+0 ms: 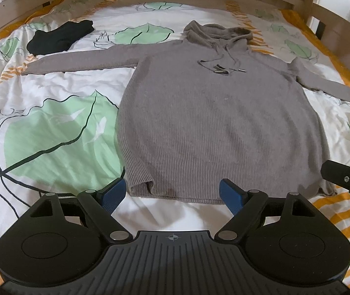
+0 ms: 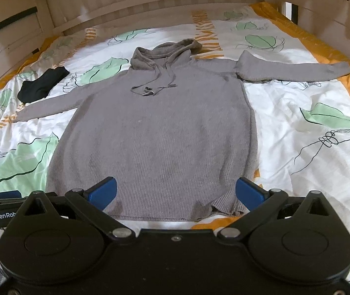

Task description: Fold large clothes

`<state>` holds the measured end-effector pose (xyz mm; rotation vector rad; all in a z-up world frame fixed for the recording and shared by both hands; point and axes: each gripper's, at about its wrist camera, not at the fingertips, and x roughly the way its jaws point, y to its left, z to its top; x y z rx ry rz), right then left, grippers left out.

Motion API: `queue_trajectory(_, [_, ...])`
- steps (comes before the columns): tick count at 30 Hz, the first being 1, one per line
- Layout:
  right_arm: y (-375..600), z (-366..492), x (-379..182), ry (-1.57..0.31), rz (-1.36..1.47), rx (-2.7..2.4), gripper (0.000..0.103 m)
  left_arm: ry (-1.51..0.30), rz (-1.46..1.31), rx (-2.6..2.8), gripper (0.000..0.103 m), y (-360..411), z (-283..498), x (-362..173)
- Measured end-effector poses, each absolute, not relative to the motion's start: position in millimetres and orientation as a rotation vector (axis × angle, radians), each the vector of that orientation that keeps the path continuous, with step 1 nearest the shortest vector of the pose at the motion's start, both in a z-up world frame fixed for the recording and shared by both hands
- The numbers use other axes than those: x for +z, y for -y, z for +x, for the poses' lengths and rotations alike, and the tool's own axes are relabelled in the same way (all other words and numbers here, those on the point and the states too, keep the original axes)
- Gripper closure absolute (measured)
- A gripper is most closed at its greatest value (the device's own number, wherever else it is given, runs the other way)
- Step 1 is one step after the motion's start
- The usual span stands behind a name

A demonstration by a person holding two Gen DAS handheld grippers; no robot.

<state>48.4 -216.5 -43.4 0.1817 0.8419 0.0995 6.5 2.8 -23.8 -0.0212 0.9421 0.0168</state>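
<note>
Right under our noses, the left gripper (image 1: 173,194) stands with its blue pads wide apart and nothing between them, poised over the bottom hem of the grey hooded sweater (image 1: 214,123). The right gripper (image 2: 175,193) is spread open too, empty, above the hem's other half. The sweater lies flat, front up, on the leaf-print duvet (image 1: 52,132), hood towards the headboard, both sleeves stretched out sideways. A black garment (image 1: 60,36) sits well apart, beyond the left sleeve. To fold well, we reckon each sleeve should come across the body first, gripping at the cuff and keeping the knit smooth; the drawstrings (image 1: 220,67) could snag, so we steer clear.
</note>
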Motion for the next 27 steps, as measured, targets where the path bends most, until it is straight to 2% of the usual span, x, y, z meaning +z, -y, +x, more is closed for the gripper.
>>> queue_trajectory(27, [209,81,-53,-0.888,0.173,0.121,0.0,-0.977,-0.075,-0.023,0.021,-16,37,-37])
